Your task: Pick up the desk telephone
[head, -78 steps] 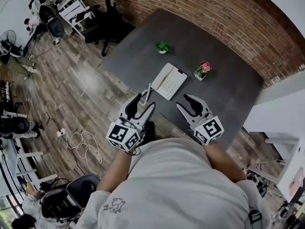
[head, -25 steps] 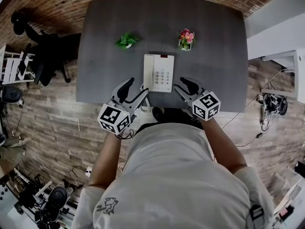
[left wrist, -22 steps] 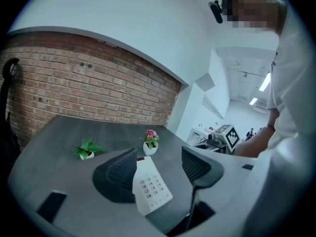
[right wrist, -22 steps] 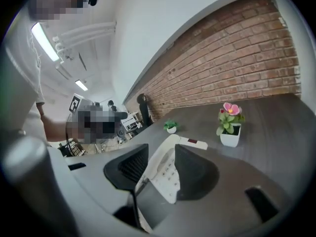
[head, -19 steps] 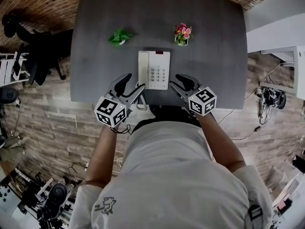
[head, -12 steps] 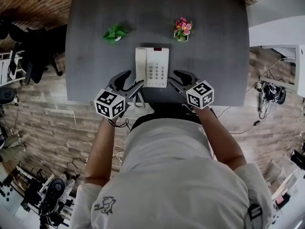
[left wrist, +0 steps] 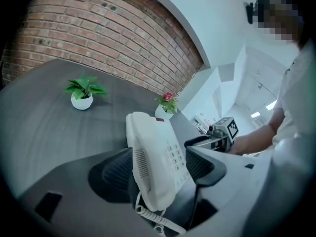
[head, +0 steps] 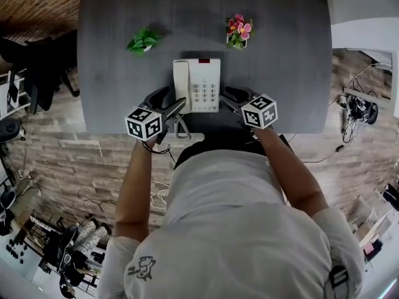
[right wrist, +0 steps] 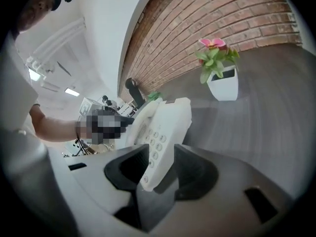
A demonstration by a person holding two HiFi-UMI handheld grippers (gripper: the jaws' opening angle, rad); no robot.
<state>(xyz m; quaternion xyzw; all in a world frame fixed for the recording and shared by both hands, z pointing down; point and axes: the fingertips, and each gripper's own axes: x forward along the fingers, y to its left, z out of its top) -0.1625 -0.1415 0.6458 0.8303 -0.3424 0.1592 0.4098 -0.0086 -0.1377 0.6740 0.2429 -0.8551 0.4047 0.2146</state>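
Approach step: desk telephone (head: 197, 85) laid flat at near edge of desk (head: 124, 17); left gripper (head: 167, 103) just widened, right gripper (head: 234, 96) just narrowed, telephone framed between each pair, ungripped. Next: closure on both sides judged required.

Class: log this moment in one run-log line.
left gripper: jaws just opening, telephone between | right gripper: jaws just closing, telephone between | telephone: on table

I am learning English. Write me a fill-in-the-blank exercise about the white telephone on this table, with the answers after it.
In the head view, the white plastic desk telephone on the dark grey table has its handset on its ___ side.
The small white-potted plant beyond its right corner bears ___ flowers.
The left gripper and the right gripper each hold ___ jaws around a near corner.
Missing words: left, pink, open.
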